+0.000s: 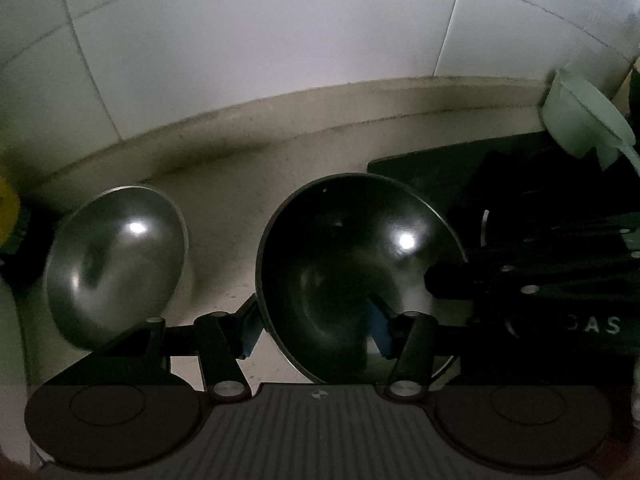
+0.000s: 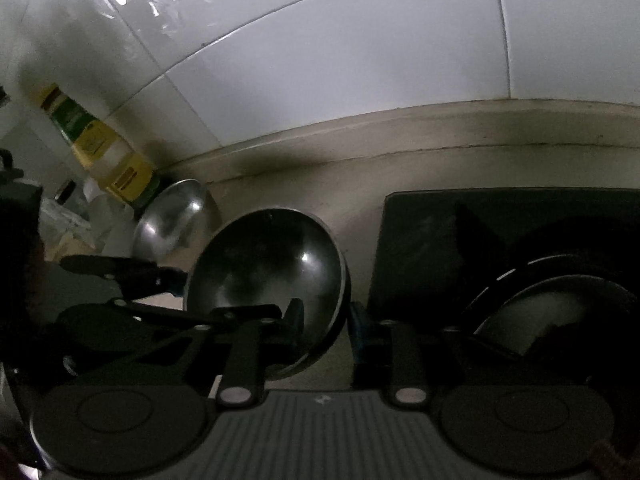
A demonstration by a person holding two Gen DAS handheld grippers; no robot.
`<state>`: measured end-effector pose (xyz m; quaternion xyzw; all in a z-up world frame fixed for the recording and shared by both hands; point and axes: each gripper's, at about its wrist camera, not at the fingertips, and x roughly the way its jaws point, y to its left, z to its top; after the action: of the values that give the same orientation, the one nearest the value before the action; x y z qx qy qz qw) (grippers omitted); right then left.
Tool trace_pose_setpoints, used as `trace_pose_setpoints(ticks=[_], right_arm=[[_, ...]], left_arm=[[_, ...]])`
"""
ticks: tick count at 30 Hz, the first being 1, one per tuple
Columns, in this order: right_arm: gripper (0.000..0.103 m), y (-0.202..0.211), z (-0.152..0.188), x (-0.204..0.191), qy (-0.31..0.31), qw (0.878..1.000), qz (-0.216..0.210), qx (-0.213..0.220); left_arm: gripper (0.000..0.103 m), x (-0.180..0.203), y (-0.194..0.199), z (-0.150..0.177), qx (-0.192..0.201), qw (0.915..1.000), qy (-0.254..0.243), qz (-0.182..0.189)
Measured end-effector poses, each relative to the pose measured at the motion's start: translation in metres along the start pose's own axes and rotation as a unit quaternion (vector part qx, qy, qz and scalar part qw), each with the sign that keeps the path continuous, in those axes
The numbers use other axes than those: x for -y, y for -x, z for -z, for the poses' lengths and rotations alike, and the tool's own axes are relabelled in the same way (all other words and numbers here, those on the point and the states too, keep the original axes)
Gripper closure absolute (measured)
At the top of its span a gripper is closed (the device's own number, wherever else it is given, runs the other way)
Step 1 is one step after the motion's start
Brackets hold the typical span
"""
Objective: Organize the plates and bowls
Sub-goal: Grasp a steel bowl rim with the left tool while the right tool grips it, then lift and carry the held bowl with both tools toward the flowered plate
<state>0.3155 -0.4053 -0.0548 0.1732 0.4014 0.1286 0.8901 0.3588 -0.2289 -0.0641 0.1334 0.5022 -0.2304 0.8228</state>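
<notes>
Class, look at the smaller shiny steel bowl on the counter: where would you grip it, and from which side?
Grip the smaller shiny steel bowl at its thin near rim, coming from the left: one finger inside, one outside. The wide dark metal bowl crowds its right.

Near rim of the dark bowl [image 1: 360, 280] (behind the left tool [image 1: 314, 326]), yellow bottle [image 1: 7, 210] edge-cropped.

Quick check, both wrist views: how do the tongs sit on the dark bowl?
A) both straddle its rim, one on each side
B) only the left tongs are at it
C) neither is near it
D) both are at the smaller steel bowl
A: the left tongs straddle the near-left rim of the dark bowl, the right tongs its right rim; the smaller steel bowl sits untouched.
</notes>
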Motion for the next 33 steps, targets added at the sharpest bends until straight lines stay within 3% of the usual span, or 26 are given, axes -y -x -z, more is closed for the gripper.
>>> trace_pose_setpoints(ticks=[17,33], right_arm=[[0.08,0.051,0.013,-0.06,0.043,0.998,-0.021,0.034],[0.08,0.094,0.056,-0.156,0.109,0.992,-0.047,0.051]], left_arm=[[0.037,-0.001,0.083,0.034,0.076,0.9963,0.021,-0.034],[0.035,-0.029,0.172,0.113,0.121,0.9885,0.061,-0.068]])
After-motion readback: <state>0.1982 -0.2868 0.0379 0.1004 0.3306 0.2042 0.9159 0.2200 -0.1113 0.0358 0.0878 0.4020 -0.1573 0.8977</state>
